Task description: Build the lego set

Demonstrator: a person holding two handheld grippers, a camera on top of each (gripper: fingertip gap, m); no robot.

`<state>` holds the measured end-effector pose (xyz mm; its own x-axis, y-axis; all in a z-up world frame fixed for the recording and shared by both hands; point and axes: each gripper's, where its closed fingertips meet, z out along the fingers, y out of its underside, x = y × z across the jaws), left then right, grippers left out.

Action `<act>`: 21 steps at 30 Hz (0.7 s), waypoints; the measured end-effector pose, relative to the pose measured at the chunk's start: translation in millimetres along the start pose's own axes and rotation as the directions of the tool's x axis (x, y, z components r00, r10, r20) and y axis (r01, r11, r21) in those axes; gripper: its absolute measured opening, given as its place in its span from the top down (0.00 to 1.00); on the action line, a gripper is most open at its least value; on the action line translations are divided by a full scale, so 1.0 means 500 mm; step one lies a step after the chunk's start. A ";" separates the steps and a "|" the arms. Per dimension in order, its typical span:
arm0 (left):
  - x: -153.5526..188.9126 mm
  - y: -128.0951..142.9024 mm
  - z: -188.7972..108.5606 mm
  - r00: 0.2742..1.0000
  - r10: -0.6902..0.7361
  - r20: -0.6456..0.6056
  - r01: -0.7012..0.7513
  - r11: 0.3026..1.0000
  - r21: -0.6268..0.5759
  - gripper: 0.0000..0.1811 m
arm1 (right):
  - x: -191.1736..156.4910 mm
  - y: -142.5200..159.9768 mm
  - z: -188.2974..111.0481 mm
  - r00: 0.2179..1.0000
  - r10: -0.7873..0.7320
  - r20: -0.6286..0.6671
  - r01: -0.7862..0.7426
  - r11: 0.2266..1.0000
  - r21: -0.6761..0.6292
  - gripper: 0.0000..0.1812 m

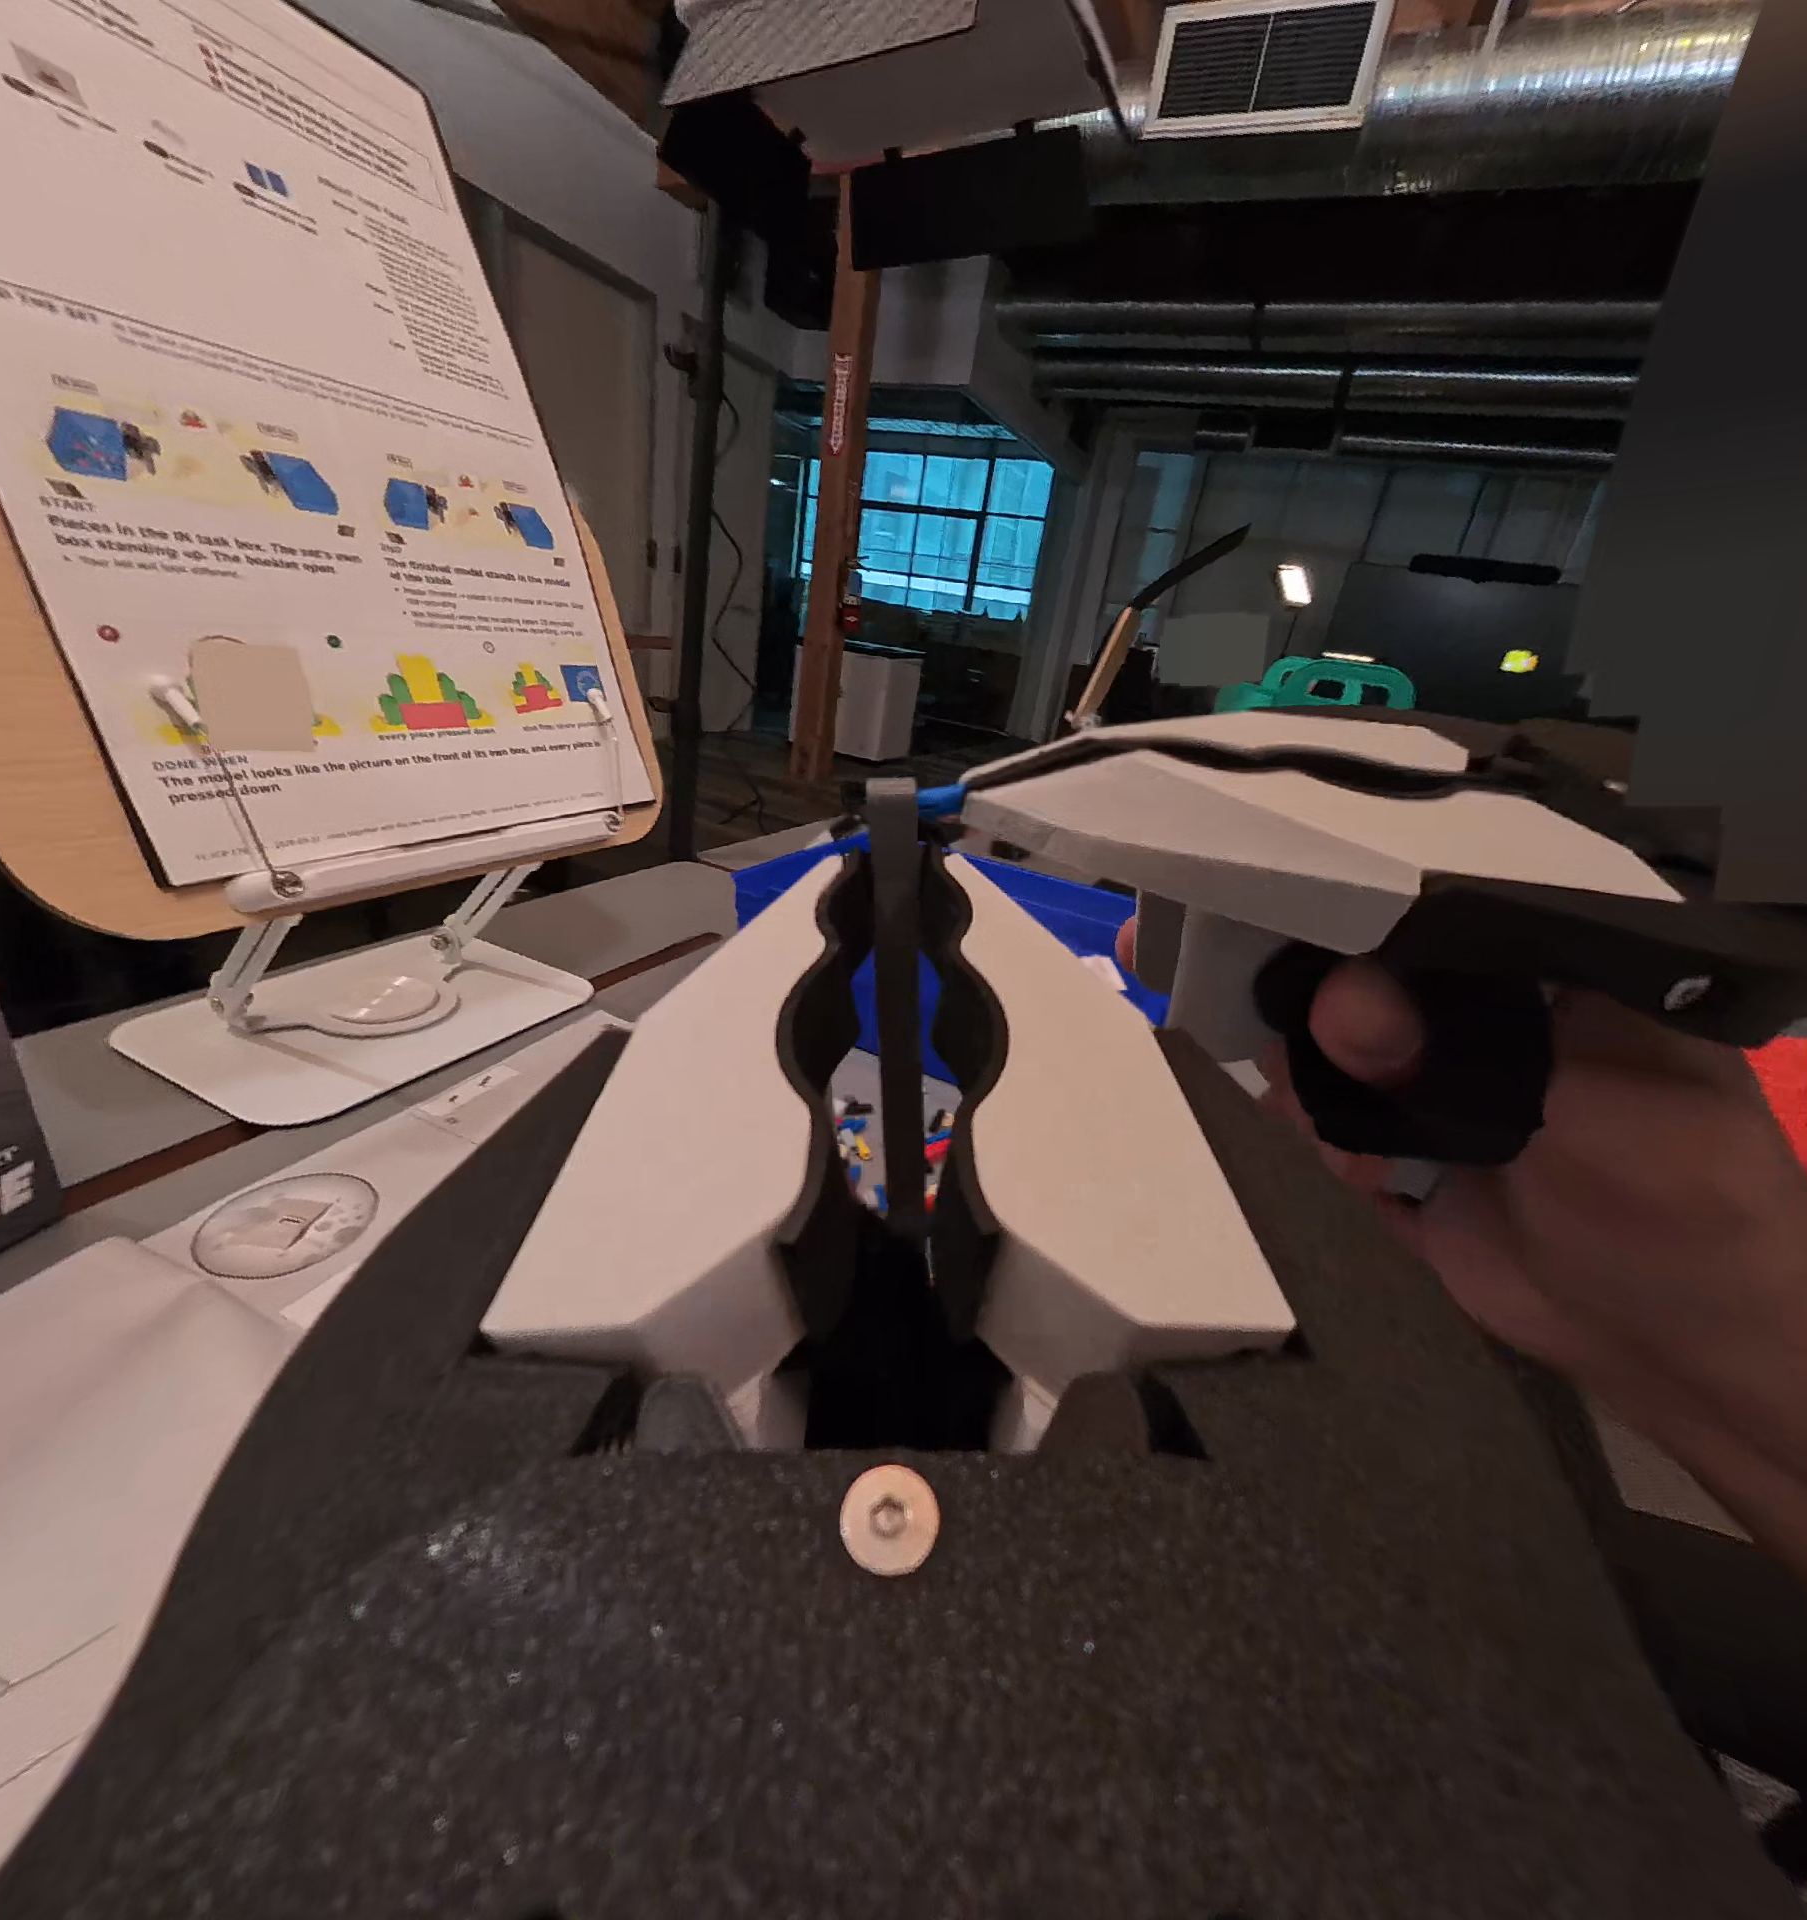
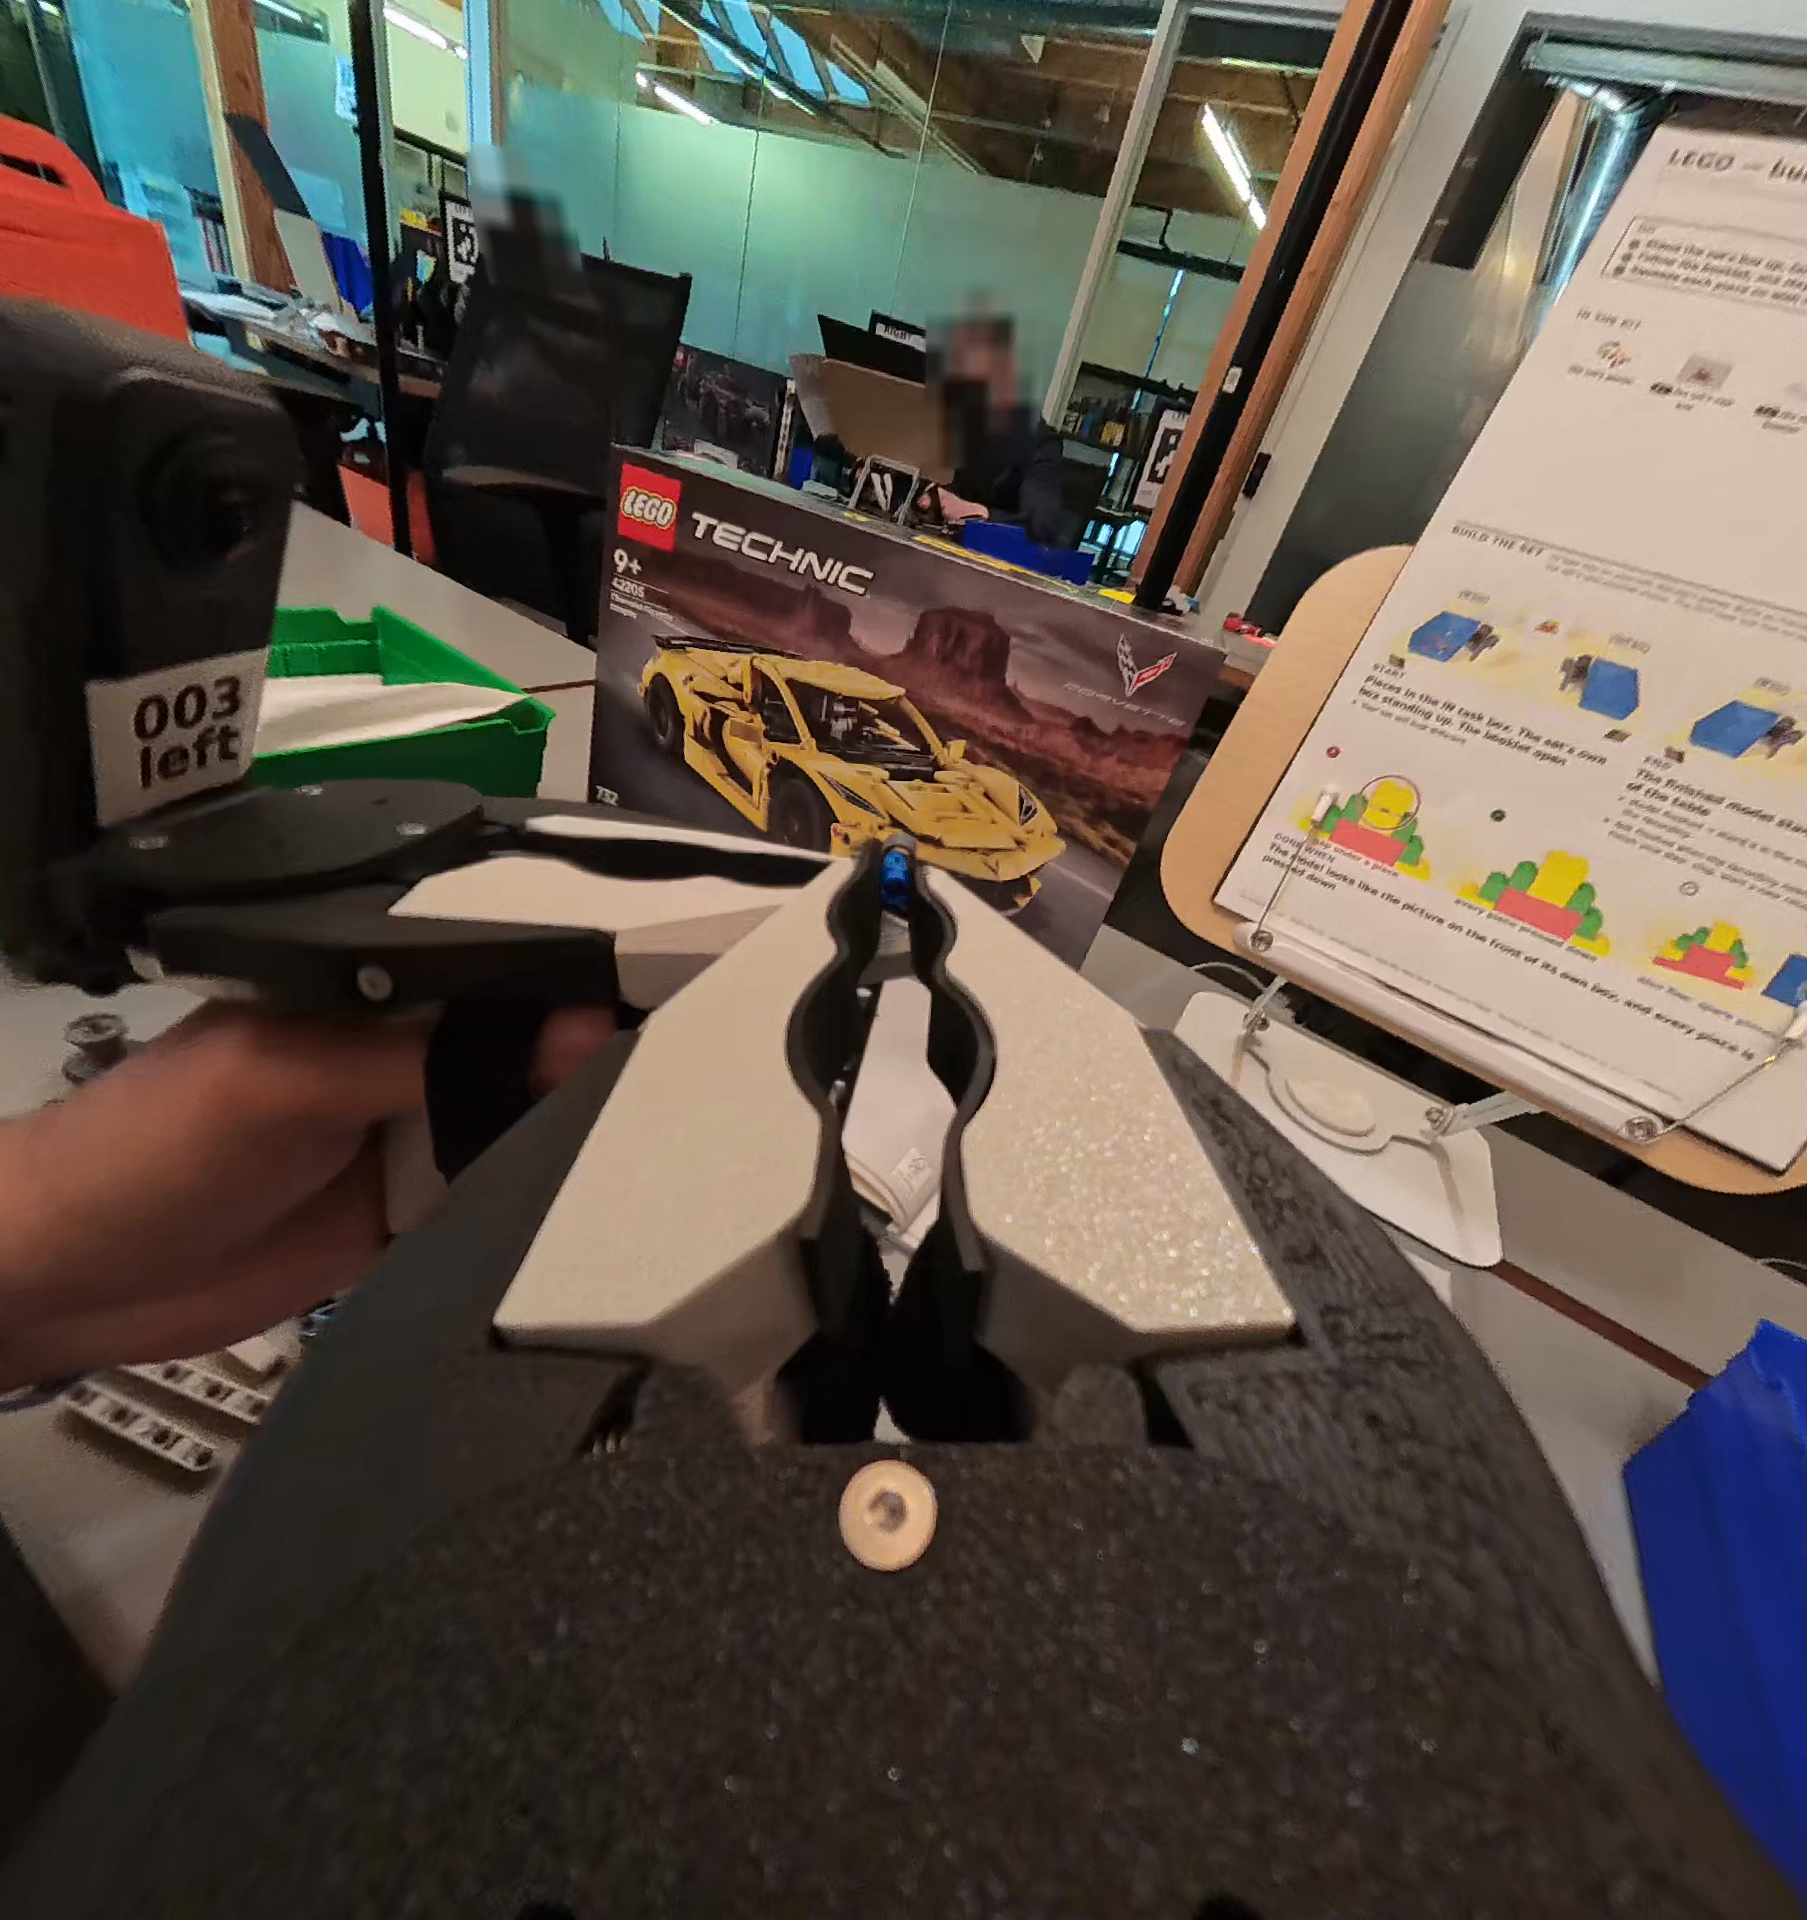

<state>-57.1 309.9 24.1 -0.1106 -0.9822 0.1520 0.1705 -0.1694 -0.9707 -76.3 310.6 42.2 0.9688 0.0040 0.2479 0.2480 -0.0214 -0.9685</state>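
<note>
Pale wood backs the stand [image 1: 68, 831] at the upper left of the left wrist view, with a printed sheet [image 1: 255, 468] clipped to it above a white folding base. Just right of that, in the middle of the frame, the left gripper [image 1: 894, 831] pinches a dark grey beam [image 1: 894, 987] that stands upright between its jaws. Through the gap behind the beam shows a blue bin [image 1: 1044, 914] with small mixed pieces [image 1: 857, 1132] on its floor. From the right edge the right gripper [image 1: 946, 802] reaches in sideways, held by a hand [image 1: 1564, 1226]; its tip holds a blue pin [image 1: 940, 800] right against the top of the beam.

In the right wrist view, the far left shows the left gripper [image 2: 826, 842] with its black camera block, gripped by a hand [image 2: 151, 1195]. Behind it sits a green tray [image 2: 442, 727], and pale flat pieces [image 2: 172, 1403] lie on the table at lower left. At centre, the right gripper [image 2: 894, 873] is nearly closed on the blue pin [image 2: 894, 868] at its tips, which meets the left gripper's tip there. Behind stands the set's box [image 2: 878, 707], upright, with a yellow car pictured on it. Farther right is the stand [image 2: 1294, 727] with the sheet [image 2: 1626, 675], and the blue bin's corner [image 2: 1761, 1558] at lower right.
</note>
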 end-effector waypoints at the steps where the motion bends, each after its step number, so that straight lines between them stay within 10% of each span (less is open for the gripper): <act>1: 0.001 -0.002 -0.001 1.000 0.021 0.010 -0.021 1.000 0.007 0.96 | 0.000 -0.002 0.000 1.000 0.020 0.005 -0.020 1.000 -0.007 0.98; 21: 0.005 -0.003 -0.001 0.922 0.369 0.114 -0.366 0.929 -0.045 0.96 | 0.000 0.010 -0.013 0.991 0.128 0.030 -0.128 0.992 0.017 0.98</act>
<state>-58.1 307.8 26.0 0.0726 -0.9777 -0.1970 0.1548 0.2062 -0.9662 -75.0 304.2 37.4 0.9921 0.0309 0.1214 0.1216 -0.0050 -0.9926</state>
